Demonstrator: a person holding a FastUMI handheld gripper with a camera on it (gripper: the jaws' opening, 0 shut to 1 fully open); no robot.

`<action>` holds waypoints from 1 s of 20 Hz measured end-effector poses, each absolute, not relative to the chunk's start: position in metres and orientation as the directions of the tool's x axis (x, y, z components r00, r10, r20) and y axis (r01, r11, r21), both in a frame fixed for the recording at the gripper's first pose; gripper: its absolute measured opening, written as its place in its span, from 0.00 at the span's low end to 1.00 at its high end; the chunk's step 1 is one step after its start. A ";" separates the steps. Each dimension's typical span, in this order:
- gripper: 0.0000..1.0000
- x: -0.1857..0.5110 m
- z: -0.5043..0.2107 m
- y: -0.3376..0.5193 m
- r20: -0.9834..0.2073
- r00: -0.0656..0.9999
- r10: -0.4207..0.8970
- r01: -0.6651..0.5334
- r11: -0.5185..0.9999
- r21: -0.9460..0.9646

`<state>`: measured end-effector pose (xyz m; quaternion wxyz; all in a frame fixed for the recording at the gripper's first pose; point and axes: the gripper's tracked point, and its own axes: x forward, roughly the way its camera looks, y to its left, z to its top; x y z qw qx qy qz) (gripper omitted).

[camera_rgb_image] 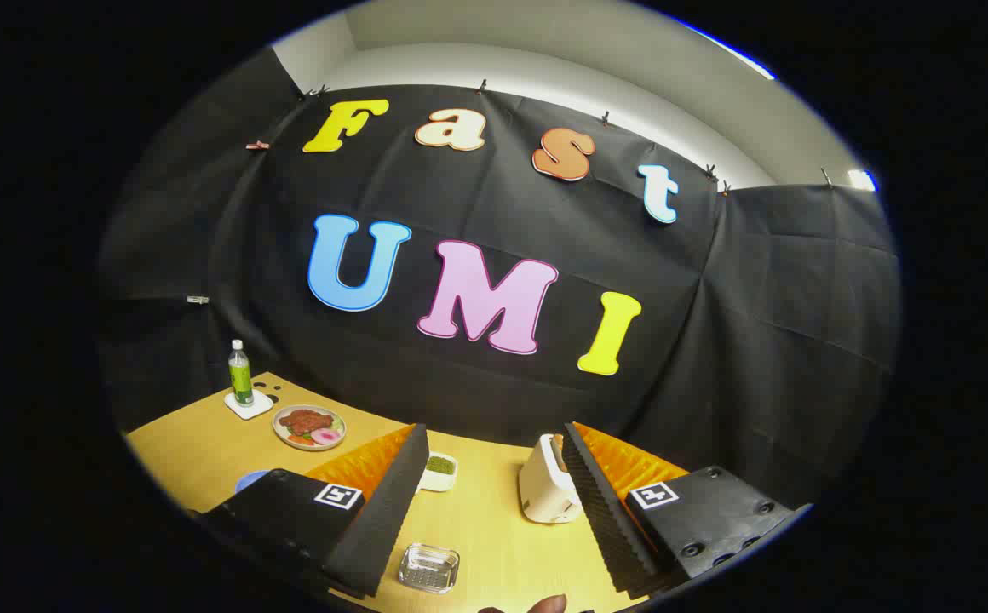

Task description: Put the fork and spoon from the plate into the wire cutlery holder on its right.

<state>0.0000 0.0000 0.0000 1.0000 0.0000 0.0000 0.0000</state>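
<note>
Going by what lies in front of you, the task looks barely begun, or at least nothing here proves any of it done: I cannot make out the fork, the spoon or the wire cutlery holder, so I cannot tell you where they sit. You will most likely have to tilt the gripper down or swing it round to find them before anything else.

Working across the tabletop [204, 447] from your left: a bottle [240, 373] stands upright on a small white coaster [248, 404], near the booth wall. Just to its right lies a plate [309, 426] carrying food, with no cutlery on it that I can see, so I doubt it is the plate you want. A blue rim [249, 479] peeks out beside the left finger; it might be another dish, but too little shows to say.

Between the fingers and beyond them sits a small white dish [439, 471] of something green. Closer in, just ahead of the fingers, is a clear glass tray [429, 568]. Further right, against the inner face of the right finger, stands a white appliance [548, 489], perhaps a toaster.

Your gripper [492, 443] is spread wide, released, with nothing held and neither finger pressing on anything. A fingertip [545, 604] of a hand shows just below the glass tray.
</note>
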 end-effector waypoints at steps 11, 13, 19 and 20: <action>0.98 0.007 0.013 0.008 0.032 0.997 0.065 -0.067 0.996 0.053; 0.98 0.006 0.016 0.009 0.036 0.997 0.064 -0.066 0.996 0.062; 0.98 -0.001 0.018 0.035 0.016 0.998 0.056 -0.057 0.996 0.075; 0.98 -0.002 0.020 0.043 0.011 0.998 0.065 -0.066 0.995 0.078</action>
